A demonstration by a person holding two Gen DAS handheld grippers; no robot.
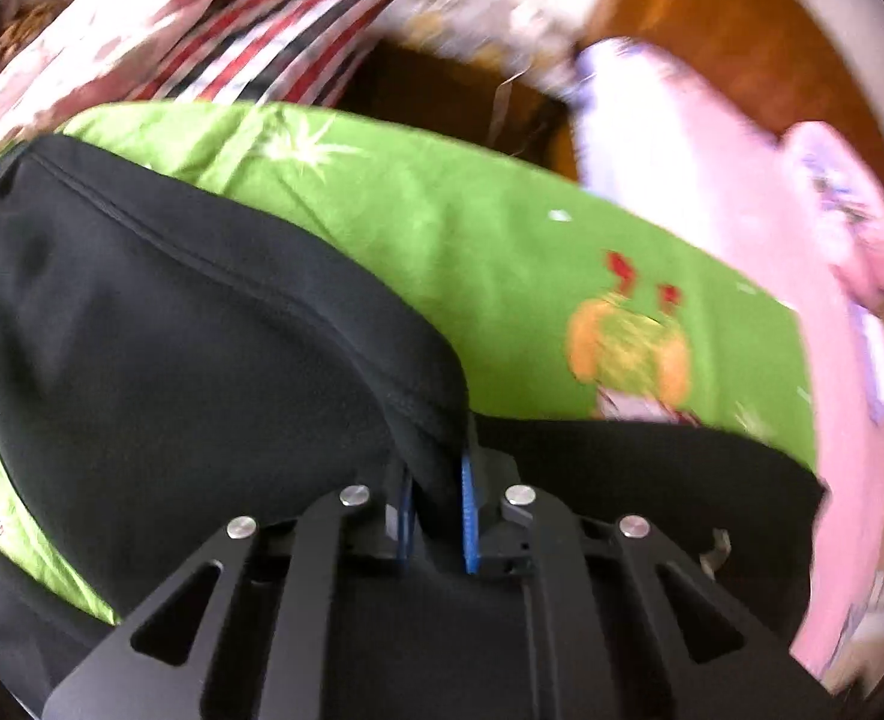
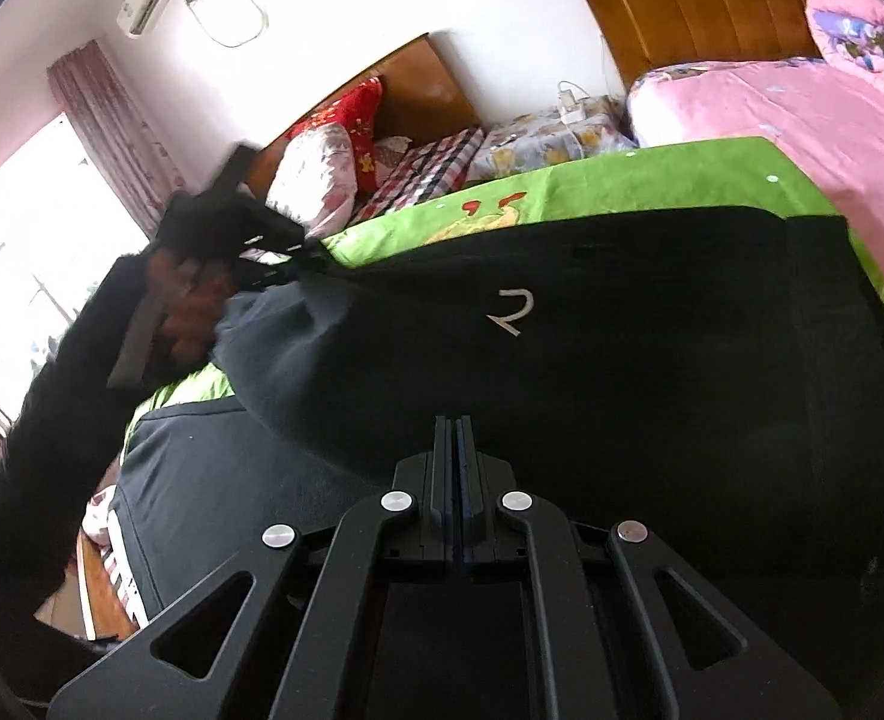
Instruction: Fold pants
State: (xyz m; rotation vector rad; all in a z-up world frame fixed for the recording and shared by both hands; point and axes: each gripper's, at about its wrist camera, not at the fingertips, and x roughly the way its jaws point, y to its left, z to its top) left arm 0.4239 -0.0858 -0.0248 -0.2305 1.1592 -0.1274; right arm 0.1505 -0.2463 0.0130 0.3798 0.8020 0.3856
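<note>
Black pants (image 2: 622,330) with a small white logo (image 2: 514,312) lie spread on a green cartoon-print sheet (image 2: 622,174). In the left wrist view my left gripper (image 1: 439,471) is shut on a raised fold of the pants (image 1: 172,330), the black cloth pinched between its blue pads. The right wrist view shows that left gripper (image 2: 298,252) in a person's hand (image 2: 184,300), lifting a corner of the pants at the left. My right gripper (image 2: 457,426) is shut, its tips at the pants' near edge. Whether cloth is caught between them is hidden.
A pink-covered bed (image 2: 772,114) with a wooden headboard (image 2: 712,0) is at the back right. Pillows (image 2: 316,174) and a striped cloth (image 1: 274,30) lie beyond the green sheet (image 1: 442,228). A bright window (image 2: 22,252) is at the left.
</note>
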